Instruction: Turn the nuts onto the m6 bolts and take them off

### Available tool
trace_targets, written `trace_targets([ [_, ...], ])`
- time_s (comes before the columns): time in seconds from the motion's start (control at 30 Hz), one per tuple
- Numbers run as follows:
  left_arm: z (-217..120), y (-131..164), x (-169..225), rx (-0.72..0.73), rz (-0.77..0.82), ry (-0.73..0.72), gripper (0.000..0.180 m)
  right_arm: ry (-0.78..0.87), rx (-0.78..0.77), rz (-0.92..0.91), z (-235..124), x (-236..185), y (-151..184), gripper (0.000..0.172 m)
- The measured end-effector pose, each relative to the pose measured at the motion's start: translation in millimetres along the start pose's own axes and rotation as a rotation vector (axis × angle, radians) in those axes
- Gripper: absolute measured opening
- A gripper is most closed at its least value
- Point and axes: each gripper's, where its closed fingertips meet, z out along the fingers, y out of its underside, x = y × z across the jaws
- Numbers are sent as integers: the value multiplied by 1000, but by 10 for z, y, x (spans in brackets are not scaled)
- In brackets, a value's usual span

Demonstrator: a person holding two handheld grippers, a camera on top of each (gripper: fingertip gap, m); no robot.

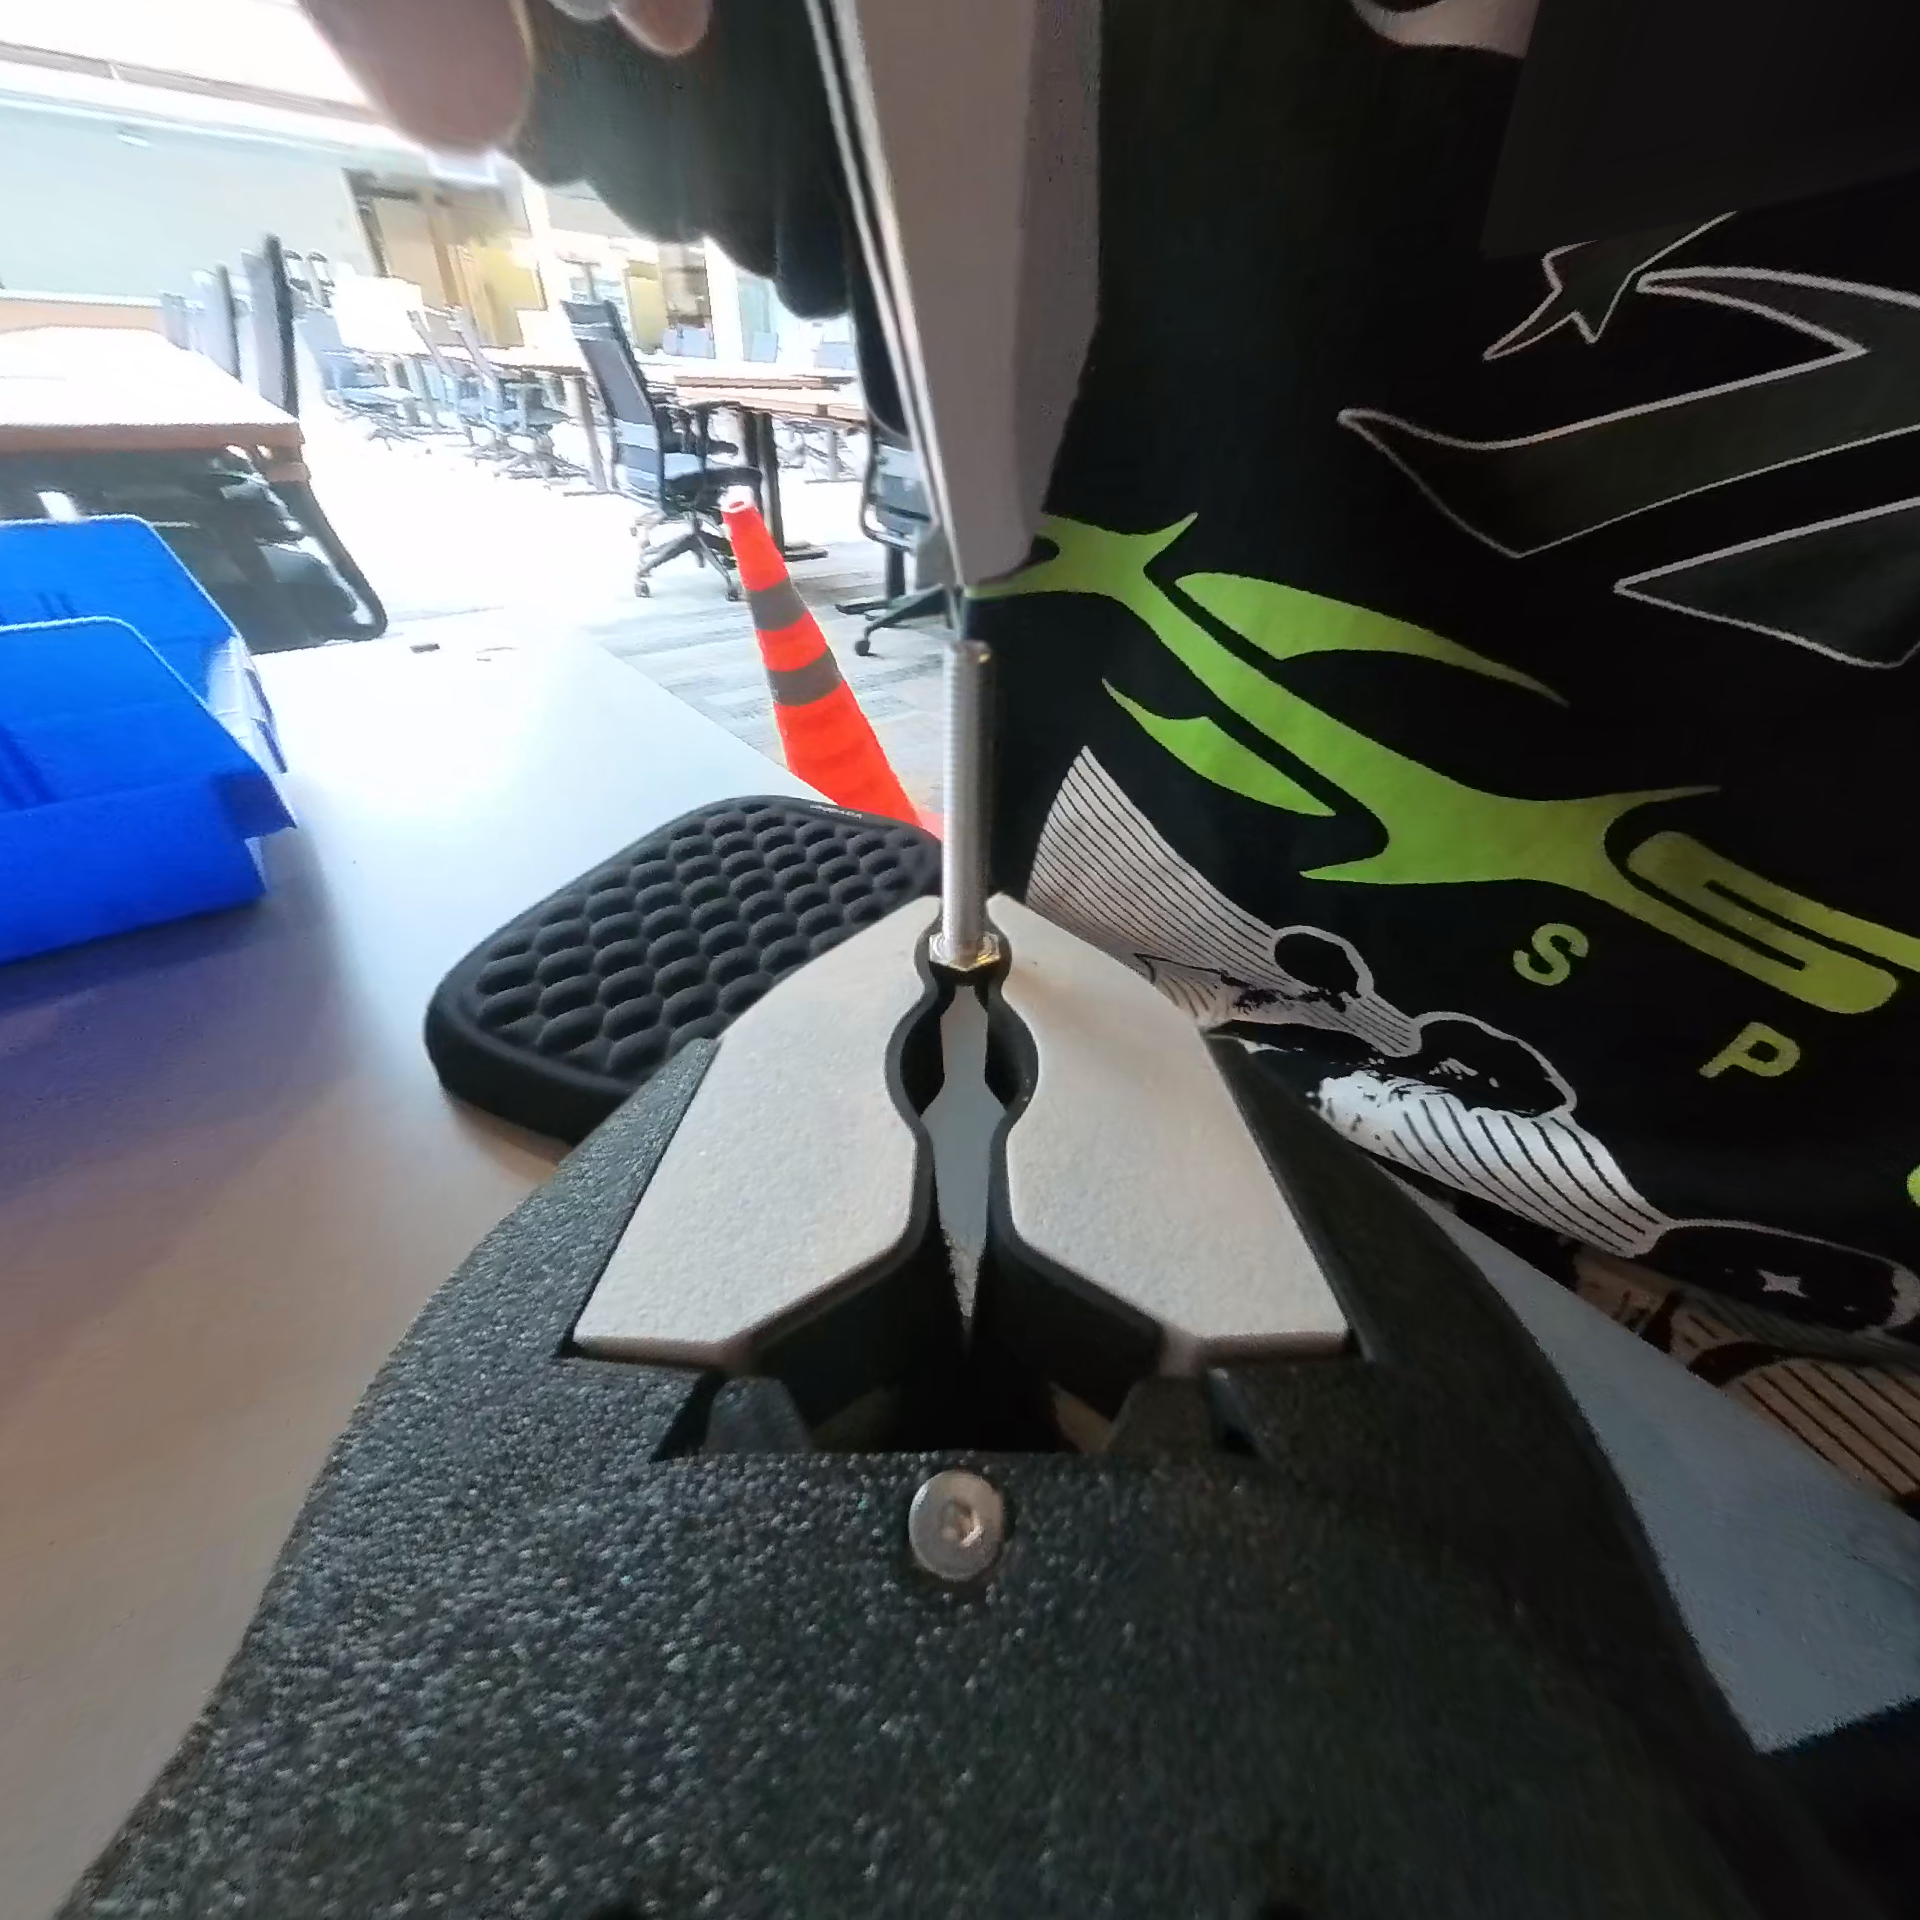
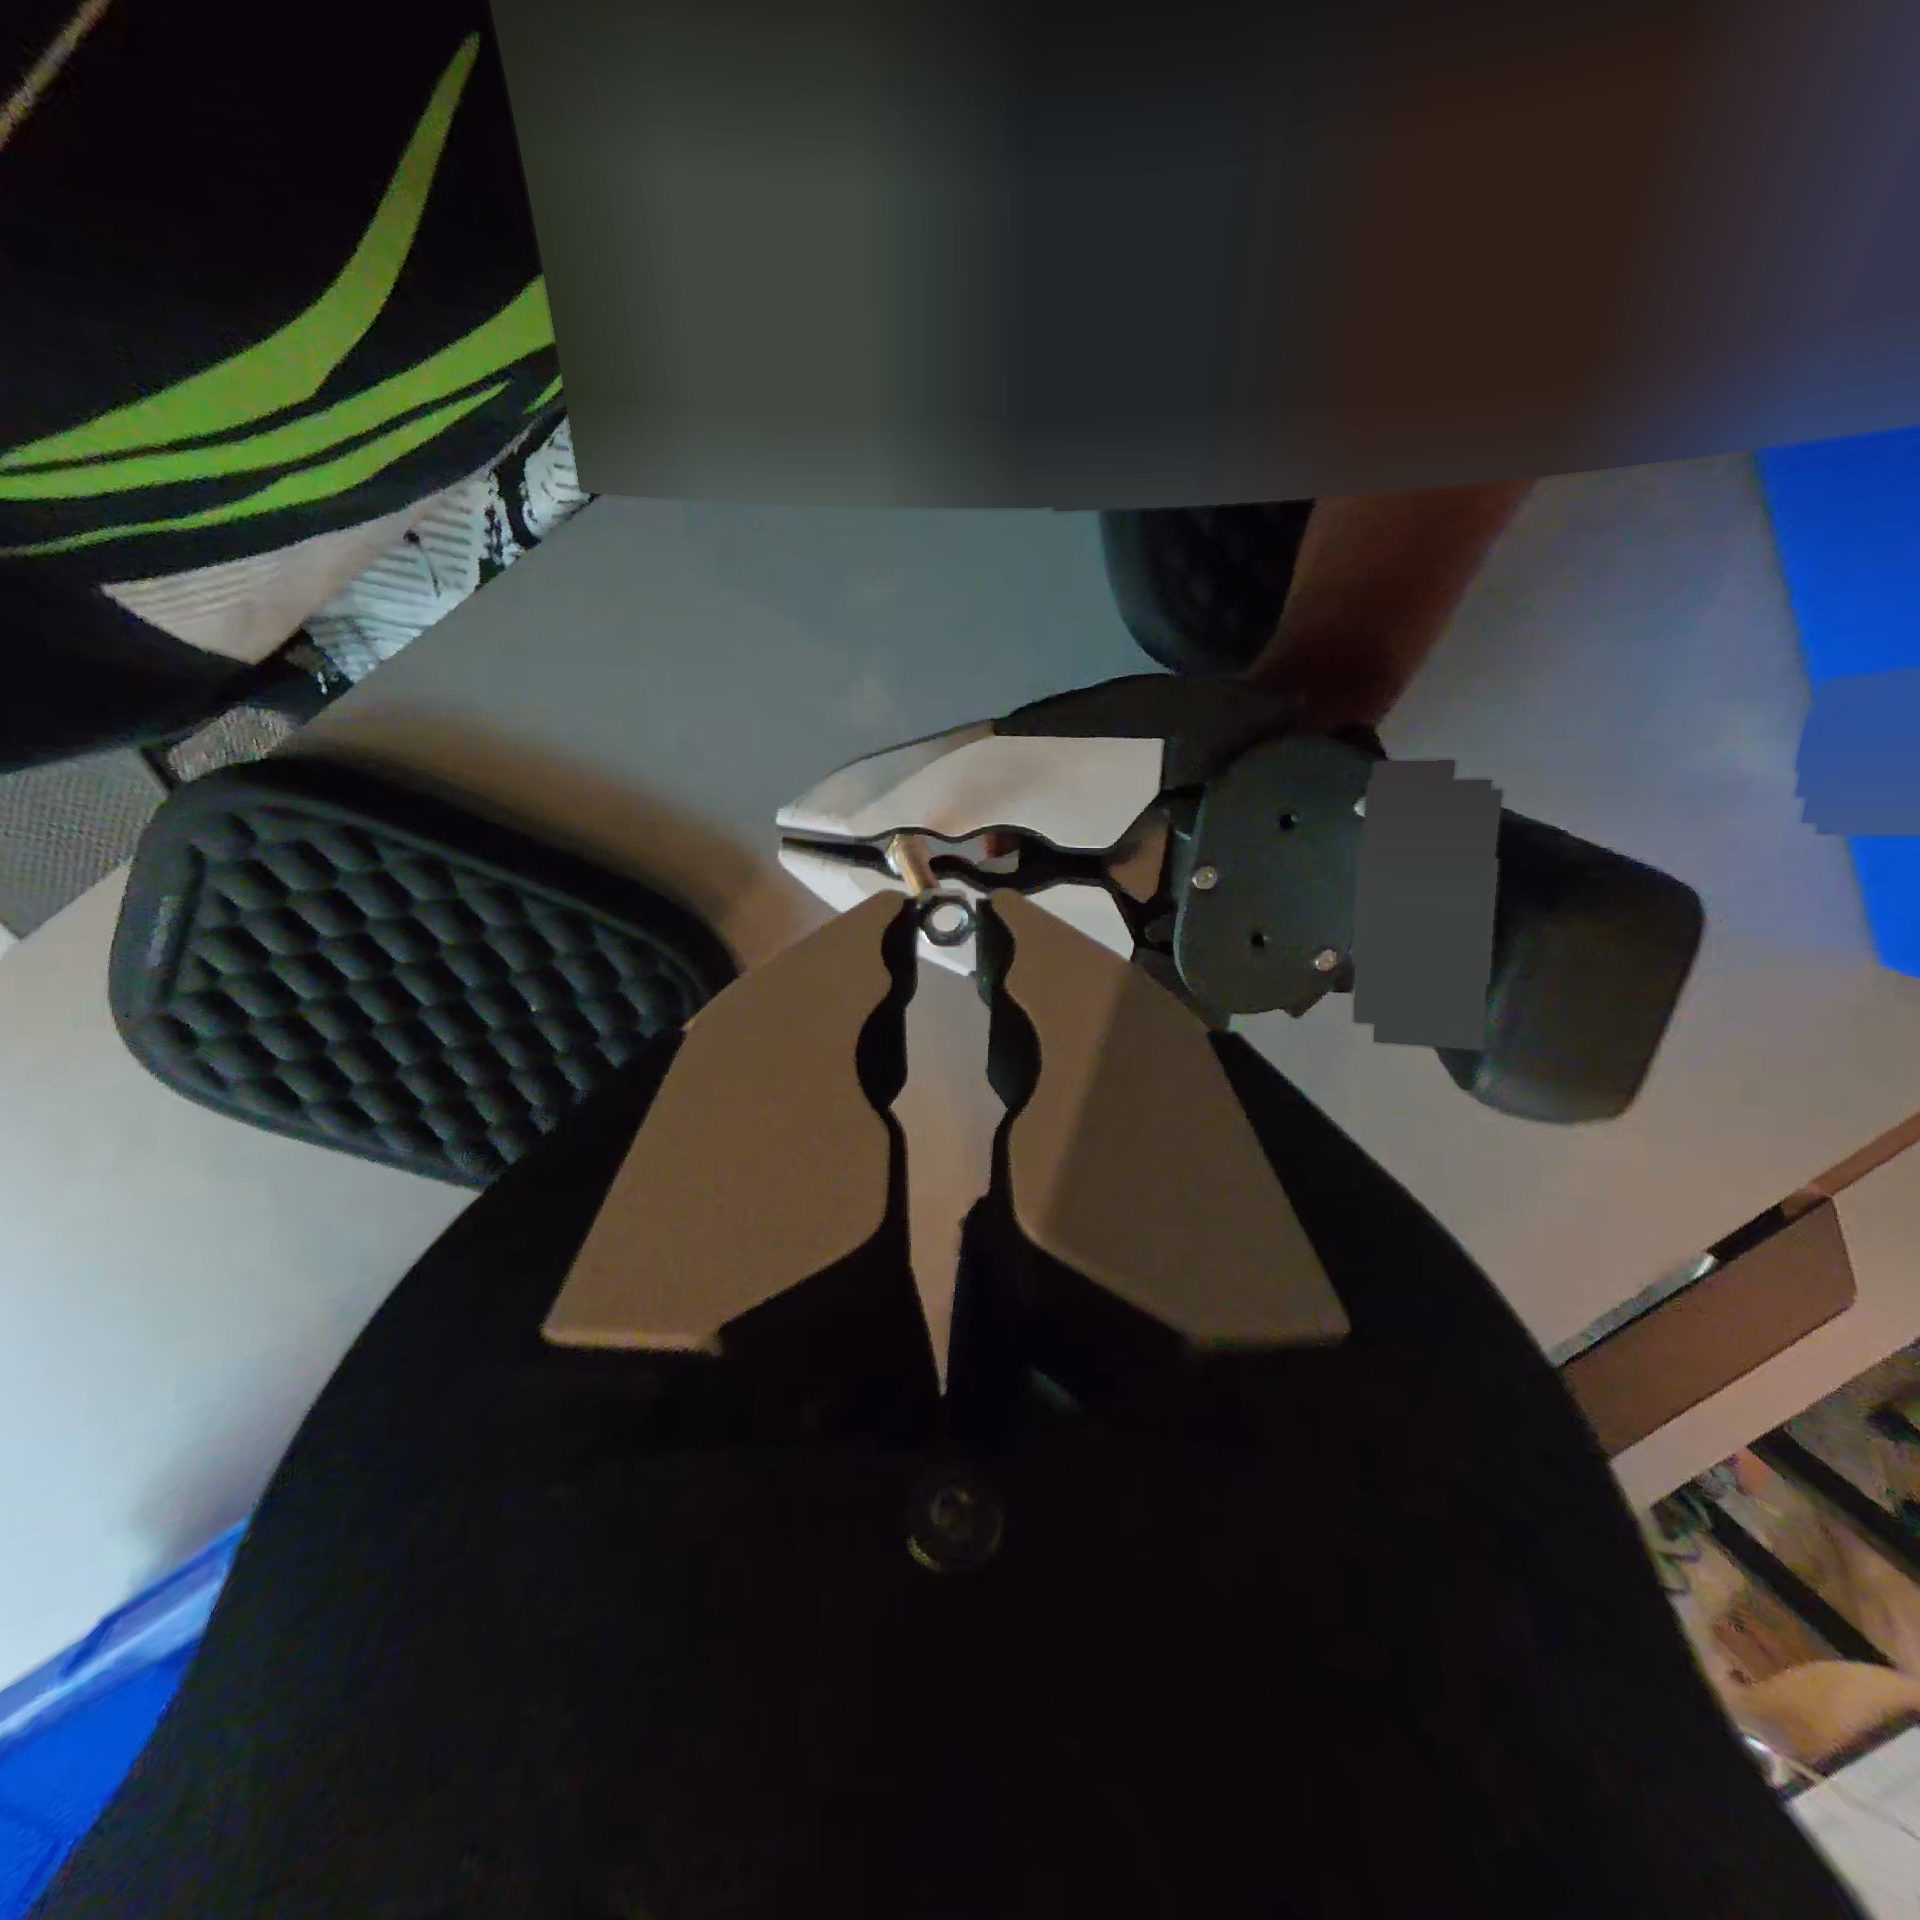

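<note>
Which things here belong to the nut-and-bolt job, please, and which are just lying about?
Job: bolt in left tongs; nut in right tongs.
Lying about: blue bin, black pad, orange cone.

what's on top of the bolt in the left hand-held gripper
The silver threaded bolt stands upright in the left hand-held gripper. At its tip sits a small silver hex nut, between the right hand-held gripper's fingertips. Its head is hidden.

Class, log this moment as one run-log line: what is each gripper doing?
left gripper: shut on bolt head, shank upright | right gripper: shut on nut at bolt tip | phase: threading
</note>
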Motion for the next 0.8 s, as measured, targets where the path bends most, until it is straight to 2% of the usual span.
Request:
trace_targets([
  [0.17, -19, -14, -70, 13, 14, -78, 2, 6, 7, 79, -12, -15, 58, 10],
  [0.8, 5, -1, -96, 5, 1, -88, 2, -45, -35, 43, 75, -47, 88, 10],
])
